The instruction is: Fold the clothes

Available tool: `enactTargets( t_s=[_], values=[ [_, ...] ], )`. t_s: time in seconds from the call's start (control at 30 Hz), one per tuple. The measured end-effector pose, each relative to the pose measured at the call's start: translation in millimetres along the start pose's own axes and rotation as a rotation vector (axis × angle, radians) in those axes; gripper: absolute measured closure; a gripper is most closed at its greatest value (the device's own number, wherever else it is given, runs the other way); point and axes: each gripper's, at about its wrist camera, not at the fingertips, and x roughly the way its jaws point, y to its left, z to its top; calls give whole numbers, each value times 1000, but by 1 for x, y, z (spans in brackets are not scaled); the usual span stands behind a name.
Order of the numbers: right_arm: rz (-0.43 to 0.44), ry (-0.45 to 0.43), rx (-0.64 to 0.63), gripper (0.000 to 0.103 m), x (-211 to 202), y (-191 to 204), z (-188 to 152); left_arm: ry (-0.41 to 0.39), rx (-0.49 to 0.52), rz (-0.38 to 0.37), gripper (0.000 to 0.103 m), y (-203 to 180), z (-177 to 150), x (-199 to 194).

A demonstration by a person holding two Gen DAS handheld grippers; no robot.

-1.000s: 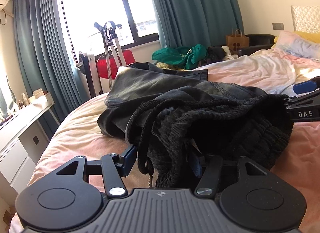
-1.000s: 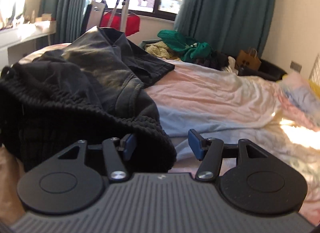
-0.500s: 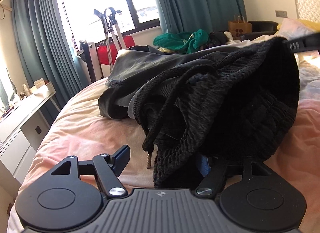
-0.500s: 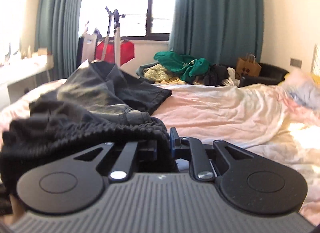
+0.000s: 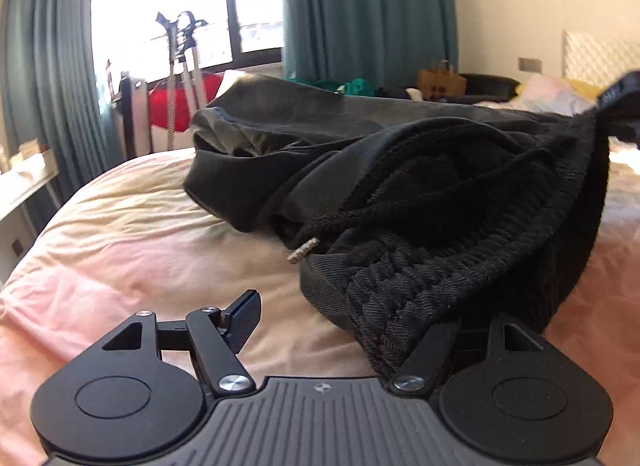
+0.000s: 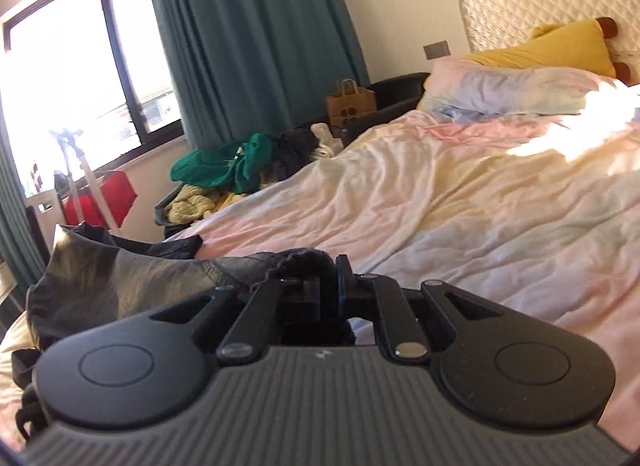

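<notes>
both cameras sit low over the bed (image 5: 132, 234), close to the dark clothes (image 5: 460, 201), facing the window (image 6: 80, 77); both views share curtains, window and clothes.

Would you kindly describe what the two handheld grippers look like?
Both the left gripper and right gripper are matte black, with a ribbed grey centre plate, round discs on both sides, silver-screwed linkage arms and dark blue pads on the jaws. No cables or sleeves show.

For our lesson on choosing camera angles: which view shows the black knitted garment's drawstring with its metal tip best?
The left wrist view. There the black knitted garment fills the right half, and its drawstring ends in a metal tip above the pink bedsheet. The right wrist view shows only dark fabric at the jaws, no drawstring.
</notes>
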Motion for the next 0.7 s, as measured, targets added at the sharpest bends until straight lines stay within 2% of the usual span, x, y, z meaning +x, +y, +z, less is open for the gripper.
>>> enactTargets(
  t_s=[0.03, 0.1, 0.13, 0.23, 0.27, 0.37, 0.43, 0.57, 0.7],
  values=[
    [-11, 28, 17, 92, 5, -5, -3, 10, 27, -7, 43, -8, -1, 3],
    [-19, 97, 50, 92, 16, -13, -11, 9, -10, -5, 57, -7, -1, 6],
    [-22, 122, 62, 92, 20, -15, -15, 8, -32, -3, 59, -5, 0, 7],
    [-27, 137, 35, 92, 21, -14, -21, 6, -99, 1, 94, -1, 1, 12],
    [-18, 137, 23, 92, 18, -12, -22, 5, -121, 3, 93, 0, 2, 13],
    [17, 147, -13, 92, 4, -7, -23, -73, -262, 39, 95, 26, 21, -5],
    [74, 181, 14, 93, -8, -6, -25, -128, -327, 73, 95, 50, 37, -19],
    [236, 277, 61, 94, -49, 13, -44, -219, -372, 162, 95, 104, 78, -45],
    [440, 320, 70, 93, -107, 72, -76, -262, -403, 271, 95, 172, 127, -70]
  ],
)
